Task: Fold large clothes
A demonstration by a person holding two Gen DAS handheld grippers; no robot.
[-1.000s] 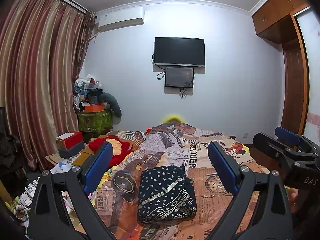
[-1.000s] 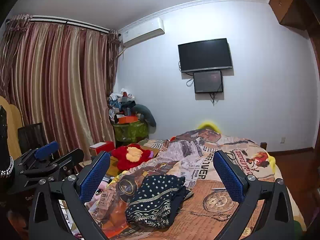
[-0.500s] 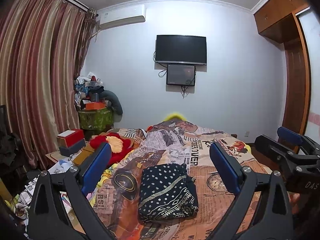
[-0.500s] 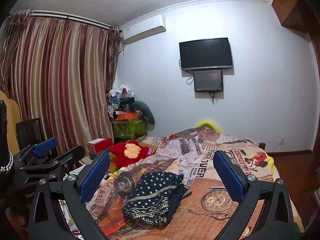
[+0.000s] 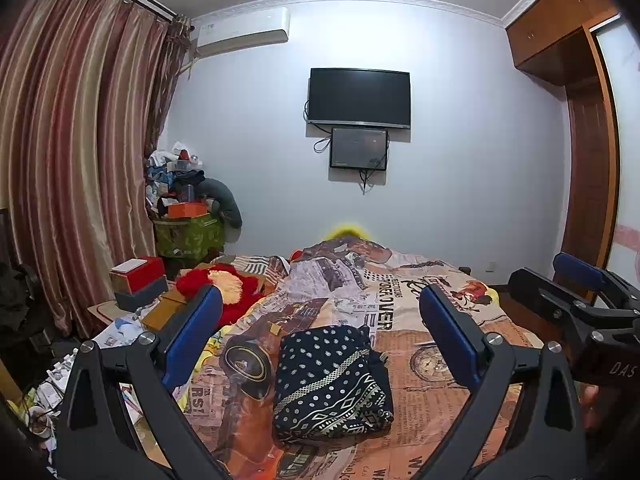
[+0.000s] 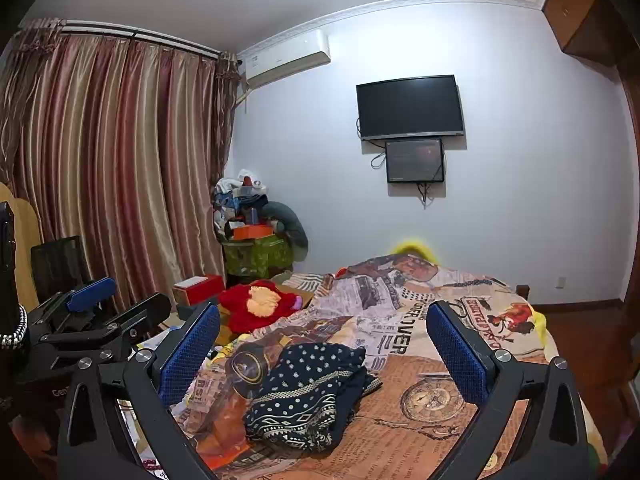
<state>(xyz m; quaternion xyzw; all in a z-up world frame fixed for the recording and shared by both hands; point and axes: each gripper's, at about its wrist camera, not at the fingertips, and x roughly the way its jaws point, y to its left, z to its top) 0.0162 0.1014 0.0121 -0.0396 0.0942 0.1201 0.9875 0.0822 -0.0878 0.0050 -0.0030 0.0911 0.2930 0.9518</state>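
bedroom with a white wall, a dark tv (image 5: 359,98) mounted on it and a smaller screen (image 5: 359,148) right under. striped curtains (image 5: 76,152) hang on the left with an ac unit (image 5: 244,30) up by the ceiling. most of the view is a bed (image 5: 448,364) under a newspaper-print cover.

the garment (image 5: 330,384), navy with white dots and a patterned band, lies folded into a rough rectangle on the near middle of the bed. from the right wrist view it looks lumpier (image 6: 308,392), with dark edges sticking out on its right side.

left claw (image 5: 320,340) is spread wide and holds nothing, up above the bed with the garment showing between its blue pads. right claw (image 6: 322,350) is the same, splayed apart and not touching the cloth.

a red plush toy (image 5: 224,286) sits at the bed's left edge, beside a red box (image 5: 138,274). further back in the corner is a green box (image 5: 188,236) piled with clutter.
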